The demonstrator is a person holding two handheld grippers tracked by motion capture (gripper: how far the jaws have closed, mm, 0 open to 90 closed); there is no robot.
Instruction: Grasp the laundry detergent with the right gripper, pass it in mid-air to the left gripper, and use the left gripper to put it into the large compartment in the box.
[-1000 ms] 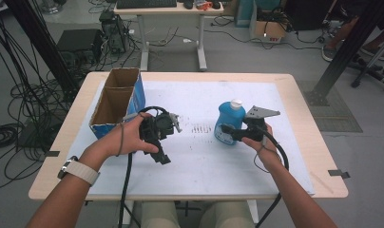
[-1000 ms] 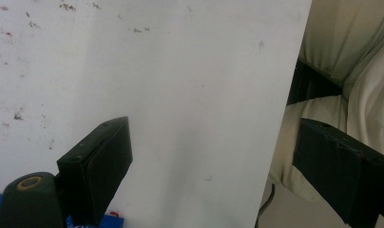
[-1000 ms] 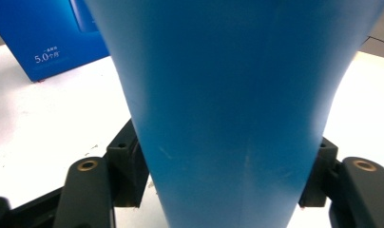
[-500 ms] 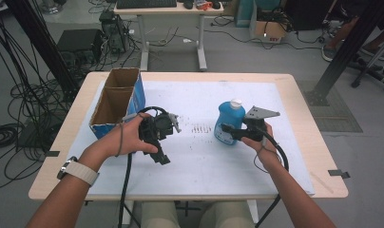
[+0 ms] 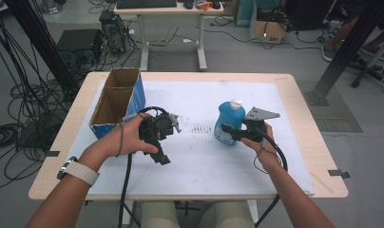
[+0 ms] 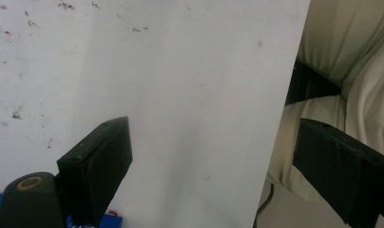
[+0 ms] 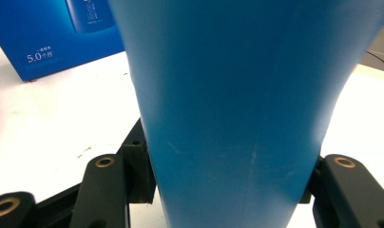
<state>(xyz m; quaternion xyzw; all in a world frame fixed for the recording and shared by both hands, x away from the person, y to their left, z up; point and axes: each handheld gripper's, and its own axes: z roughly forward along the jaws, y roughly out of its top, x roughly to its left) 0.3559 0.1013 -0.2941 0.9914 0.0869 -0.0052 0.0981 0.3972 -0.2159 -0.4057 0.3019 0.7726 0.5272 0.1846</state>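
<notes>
- The high view takes in the whole bench [image 5: 299,142]: a blue bottle [image 5: 226,124] with a white cap stands upright right of centre on the white sheet [image 5: 204,161], and an open cardboard box [image 5: 115,102] with blue sides sits at the left.
- The right gripper view, close up, shows the right gripper [image 7: 228,190] with its jaws pressed on either side of the bottle's body.
- The left gripper [image 6: 228,171] has its jaws spread wide over the sheet's near edge, with nothing between them.
</notes>
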